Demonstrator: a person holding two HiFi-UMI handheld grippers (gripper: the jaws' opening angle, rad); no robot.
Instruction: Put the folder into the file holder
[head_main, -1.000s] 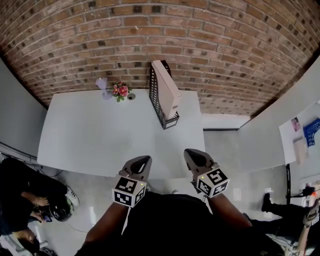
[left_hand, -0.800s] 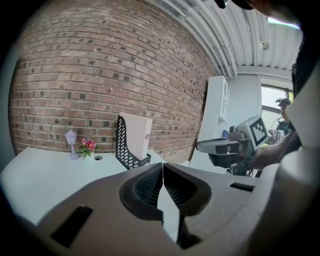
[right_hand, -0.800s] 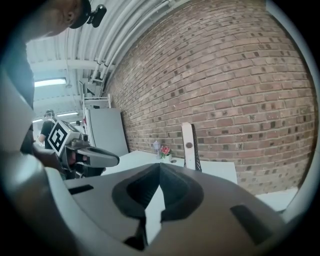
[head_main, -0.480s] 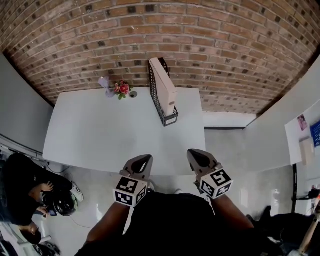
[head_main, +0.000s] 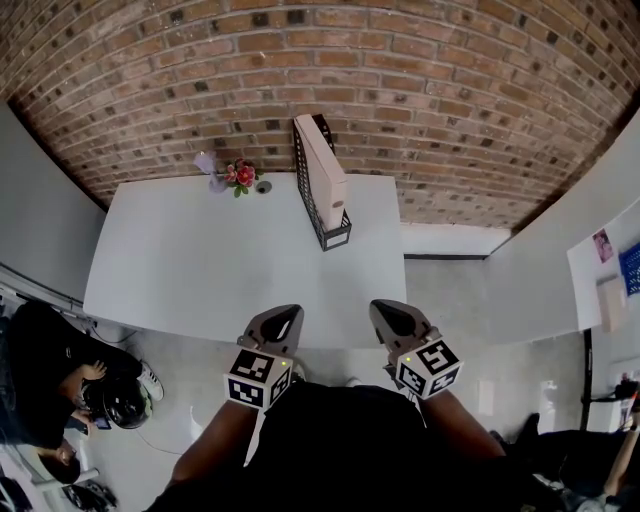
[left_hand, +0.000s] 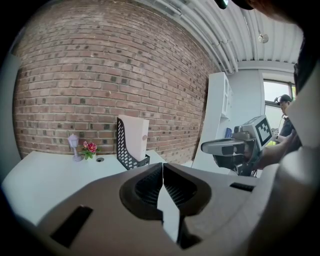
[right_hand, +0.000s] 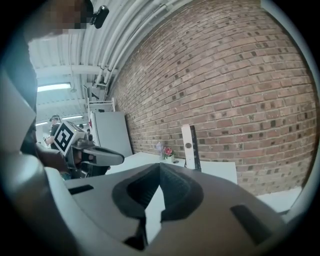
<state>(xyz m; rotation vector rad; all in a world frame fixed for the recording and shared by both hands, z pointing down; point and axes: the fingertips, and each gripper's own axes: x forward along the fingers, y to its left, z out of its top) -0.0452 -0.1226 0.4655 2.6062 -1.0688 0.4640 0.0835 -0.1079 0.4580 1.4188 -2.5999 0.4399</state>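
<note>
Both grippers are empty. The left gripper (head_main: 289, 314) has its fingers (left_hand: 146, 186) pressed fully together with nothing between them. The right gripper (head_main: 383, 308) is the same: tips meet, no gap, no load. They sit side by side at the near edge of the white counter (head_main: 190, 270), pointing across it toward the brick wall (head_main: 450, 90).

The folder (head_main: 325, 168) is cream and stands upright inside the black mesh file holder (head_main: 336, 240). It rises well above the holder's rim. The holder is on the far right part of the counter, close to the wall and well apart from both grippers. In the left gripper view the folder (left_hand: 135, 134) shows its broad face and a narrow spine with a small round hole. In the right gripper view it (right_hand: 188, 146) is nearly edge-on, with the holder (right_hand: 195, 146) just behind it.

Left of the holder, along the counter's far edge:
- a small bunch of pink flowers (head_main: 241, 176)
- a pale lilac lamp-shaped ornament (head_main: 207, 166)
- a small dark round item (head_main: 263, 186), too small to identify

A person in dark clothes (head_main: 40, 380) is low on the floor at the left, off the counter.
</note>
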